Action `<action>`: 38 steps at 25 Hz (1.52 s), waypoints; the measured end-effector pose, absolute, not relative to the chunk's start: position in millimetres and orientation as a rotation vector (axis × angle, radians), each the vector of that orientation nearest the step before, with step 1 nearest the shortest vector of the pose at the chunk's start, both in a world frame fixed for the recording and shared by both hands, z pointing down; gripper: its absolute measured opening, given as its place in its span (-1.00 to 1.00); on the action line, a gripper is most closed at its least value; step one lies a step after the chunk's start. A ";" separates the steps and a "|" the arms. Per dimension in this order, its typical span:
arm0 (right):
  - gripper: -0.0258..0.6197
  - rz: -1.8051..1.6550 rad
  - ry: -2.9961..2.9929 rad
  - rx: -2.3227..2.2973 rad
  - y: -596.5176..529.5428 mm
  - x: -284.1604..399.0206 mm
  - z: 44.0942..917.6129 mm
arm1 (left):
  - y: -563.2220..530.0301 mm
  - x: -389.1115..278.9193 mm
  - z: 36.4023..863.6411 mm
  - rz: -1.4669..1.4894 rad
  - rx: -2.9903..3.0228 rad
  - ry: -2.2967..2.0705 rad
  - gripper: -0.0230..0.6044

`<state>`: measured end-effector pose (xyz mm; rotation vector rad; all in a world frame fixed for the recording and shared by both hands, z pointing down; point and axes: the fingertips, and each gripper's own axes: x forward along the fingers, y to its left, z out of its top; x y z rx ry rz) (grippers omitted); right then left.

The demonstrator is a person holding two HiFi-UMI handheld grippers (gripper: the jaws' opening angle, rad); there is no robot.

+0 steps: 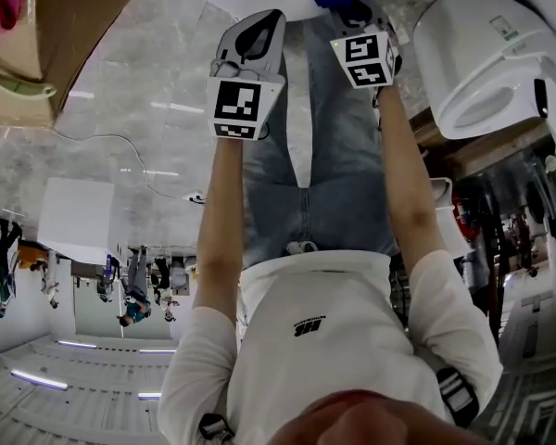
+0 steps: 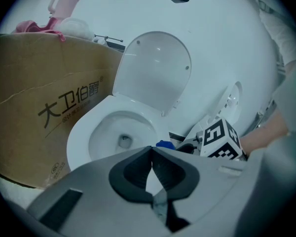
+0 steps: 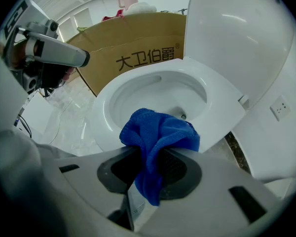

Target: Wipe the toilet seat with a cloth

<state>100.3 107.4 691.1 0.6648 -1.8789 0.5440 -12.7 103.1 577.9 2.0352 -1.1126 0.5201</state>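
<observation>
- Our right gripper (image 3: 150, 154) has its jaws clamped on a bunched blue cloth (image 3: 158, 132). One wad bulges out ahead of the tips and a tail hangs down between the pads.
- Our left gripper (image 2: 151, 149) has its jaws brought together at the tips with nothing between them. It hangs just left of the right one, over the near floor.
- The toilet seat (image 3: 222, 100) lies down on the bowl with the lid (image 3: 237, 38) raised at the far side. The cloth sits at the seat's near rim, and we cannot tell whether it touches.
- A cardboard box (image 3: 138, 48) stands close on the toilet's left.
- Risk: the grip takes only a fold, so we judge that dragging across the seat could pull the cloth free.
- Risk: the loose wad could trail over the inner edge into the bowl.
- Risk: if we press too low, the hard jaw tips would rub the seat instead of the cloth.
- Risk: a far stroke might knock the lid down.
</observation>
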 end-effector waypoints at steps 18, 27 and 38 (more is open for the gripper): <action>-0.63 0.520 -1.885 0.536 158.0 44.8 693.4 | 143.4 -67.6 584.3 0.488 1.975 -1.176 -0.89; -0.63 0.492 -1.903 0.430 171.8 2.4 692.9 | 151.7 -104.4 588.7 0.451 1.907 -1.250 -0.89; -0.63 0.460 -1.929 0.316 173.5 -44.3 693.3 | 157.0 -139.7 596.2 0.416 1.827 -1.327 -0.89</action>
